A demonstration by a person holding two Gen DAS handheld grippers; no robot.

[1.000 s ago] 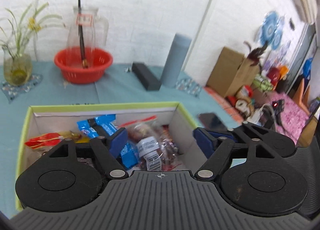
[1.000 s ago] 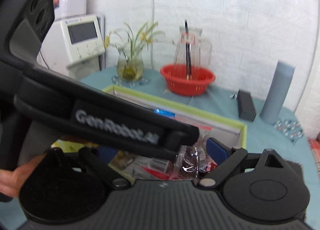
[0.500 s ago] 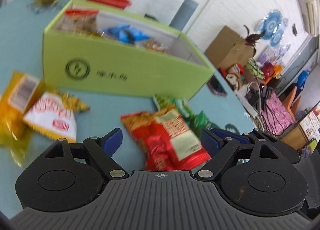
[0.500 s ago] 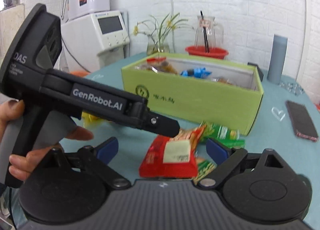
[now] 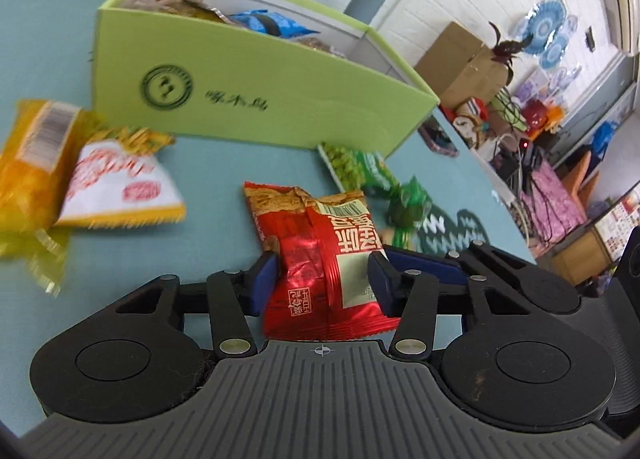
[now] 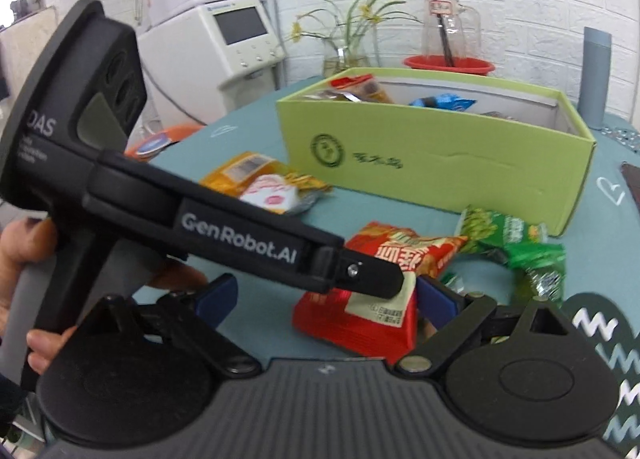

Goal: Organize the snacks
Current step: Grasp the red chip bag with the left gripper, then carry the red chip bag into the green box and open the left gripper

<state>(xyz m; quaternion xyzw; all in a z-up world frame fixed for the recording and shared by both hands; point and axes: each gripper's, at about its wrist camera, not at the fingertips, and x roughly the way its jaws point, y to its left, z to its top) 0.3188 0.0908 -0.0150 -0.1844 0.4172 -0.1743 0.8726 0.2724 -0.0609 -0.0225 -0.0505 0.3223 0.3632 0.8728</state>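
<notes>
Red snack packet (image 5: 320,259) now sits between your left tool's (image 5: 322,279) closing pads after leaving the box (image 5: 280,99); right tool (image 6: 324,299) hangs released.

**Colours Around Our Grippers**

Between the blue pads (image 5: 264,279) of our left hand-held gripper (image 5: 322,279) we see a shiny red snack packet (image 5: 320,259) with a cream label. Ahead stands a lime-green box (image 5: 260,99) stamped with a dark green emblem. To the front-left lie an orange-yellow packet (image 5: 32,163) and a white-and-yellow one (image 5: 116,187); front-right, a green packet (image 5: 356,167). The worktop (image 5: 180,239) is teal.
</notes>
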